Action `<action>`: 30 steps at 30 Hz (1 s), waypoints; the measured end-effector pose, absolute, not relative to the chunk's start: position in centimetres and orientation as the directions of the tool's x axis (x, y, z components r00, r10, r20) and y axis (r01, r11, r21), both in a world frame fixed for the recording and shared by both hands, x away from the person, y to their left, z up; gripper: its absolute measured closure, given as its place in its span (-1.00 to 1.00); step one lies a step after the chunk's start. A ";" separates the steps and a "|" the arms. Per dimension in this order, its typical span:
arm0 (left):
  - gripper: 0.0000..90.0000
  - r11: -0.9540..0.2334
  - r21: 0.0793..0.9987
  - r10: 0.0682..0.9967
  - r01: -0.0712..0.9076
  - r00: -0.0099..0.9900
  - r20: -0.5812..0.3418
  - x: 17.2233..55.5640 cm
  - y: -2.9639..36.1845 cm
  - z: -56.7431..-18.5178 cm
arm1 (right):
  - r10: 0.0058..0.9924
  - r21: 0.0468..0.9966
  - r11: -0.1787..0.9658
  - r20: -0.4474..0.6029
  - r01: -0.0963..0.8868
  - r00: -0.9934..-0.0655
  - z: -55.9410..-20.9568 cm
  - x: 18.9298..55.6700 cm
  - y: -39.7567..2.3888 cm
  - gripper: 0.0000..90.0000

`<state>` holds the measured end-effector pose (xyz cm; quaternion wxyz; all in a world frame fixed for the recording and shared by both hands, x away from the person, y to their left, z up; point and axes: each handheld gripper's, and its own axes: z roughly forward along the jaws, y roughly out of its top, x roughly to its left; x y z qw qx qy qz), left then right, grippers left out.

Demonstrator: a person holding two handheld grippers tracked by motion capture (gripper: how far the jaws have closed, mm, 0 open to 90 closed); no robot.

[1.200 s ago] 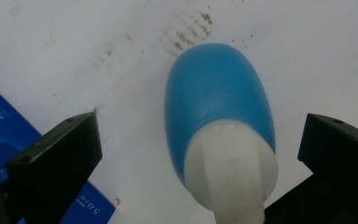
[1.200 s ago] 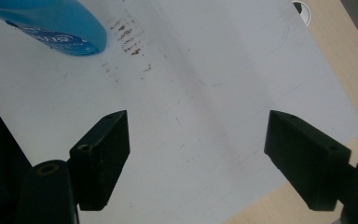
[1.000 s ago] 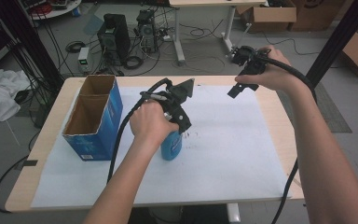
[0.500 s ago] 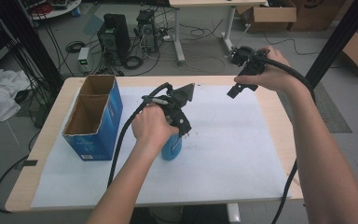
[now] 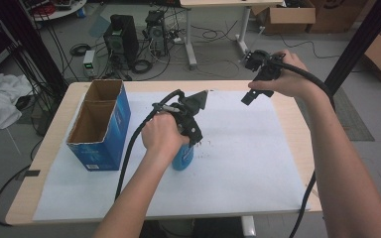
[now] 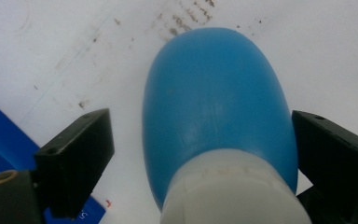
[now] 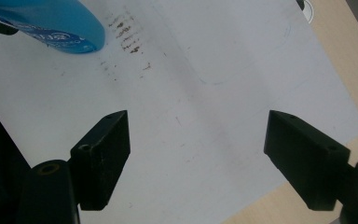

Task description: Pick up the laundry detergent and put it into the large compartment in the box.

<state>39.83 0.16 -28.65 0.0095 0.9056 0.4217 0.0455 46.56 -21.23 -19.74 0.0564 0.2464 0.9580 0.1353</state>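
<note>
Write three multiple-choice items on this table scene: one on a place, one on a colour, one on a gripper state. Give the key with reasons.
1. Where is the cardboard box? A) left part of the table B) right edge C) on the floor
2. What colour is the bottle? A) red B) blue with a white neck C) green
3. How is the right gripper? A) shut on the bottle B) open over the white sheet C) shut on the box

Key: 1 A, the high view shows it there; 2 B, the left gripper view shows this; 3 B, jaws apart, nothing between.
</note>
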 end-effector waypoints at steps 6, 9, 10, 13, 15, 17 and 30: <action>-0.66 -0.640 0.047 0.768 0.767 0.636 0.074 39.9 0.2 -28.8 | 0.489 0.289 0.841 -0.040 0.459 -0.871 -19.8 46.6 -21.2 -0.50; -0.65 -0.636 0.039 0.771 0.771 0.631 0.085 40.0 0.3 -28.9 | 0.489 0.284 0.841 -0.038 0.460 -0.872 -19.9 46.7 -21.2 -0.50; -0.65 -0.637 0.036 0.770 0.770 0.632 0.086 40.0 0.3 -28.9 | 0.492 0.286 0.840 -0.037 0.462 -0.870 -19.9 46.8 -21.2 -0.50; -0.64 -0.634 0.033 0.772 0.773 0.630 0.088 40.0 0.3 -28.9 | 0.488 0.281 0.842 -0.039 0.459 -0.872 -19.9 46.8 -21.1 -0.50; -0.64 -0.630 0.040 0.776 0.776 0.625 0.087 40.1 0.3 -28.9 | 0.489 0.283 0.841 -0.034 0.461 -0.871 -20.0 46.8 -21.0 -0.50; -0.64 -0.633 0.035 0.773 0.773 0.630 0.080 40.1 0.2 -29.0 | 0.487 0.282 0.842 -0.035 0.459 -0.873 -20.0 46.8 -21.0 -0.50; -0.57 -0.623 0.024 0.781 0.782 0.620 0.078 40.3 0.3 -29.1 | 0.492 0.278 0.841 -0.033 0.464 -0.870 -20.0 46.9 -21.1 -0.49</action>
